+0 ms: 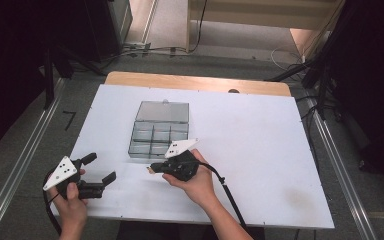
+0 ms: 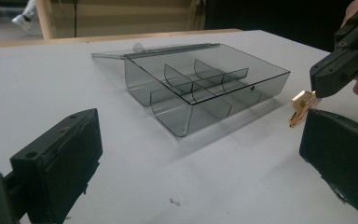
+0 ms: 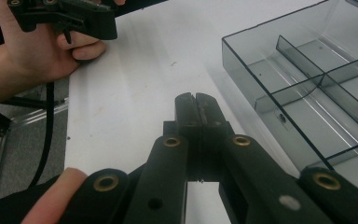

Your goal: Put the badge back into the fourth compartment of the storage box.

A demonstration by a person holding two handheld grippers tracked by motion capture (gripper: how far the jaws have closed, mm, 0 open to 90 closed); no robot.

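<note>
On the white tabletop (image 1: 260, 150) we see an open smoky compartment box (image 1: 158, 131) (lid folded back).

The right gripper (image 1: 155, 167), just in front of the box, has its fingers clamped on a small gold key (image 2: 301, 106), which we make out from the left gripper view. The left gripper (image 1: 101, 168), near the tabletop's left edge, holds its fingers wide apart.

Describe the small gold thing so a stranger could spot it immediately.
Start at the white table, then find the smoky clear compartment box with its lid open. Just in front of it, the right gripper pinches a small key, the only shiny gold item.
</note>
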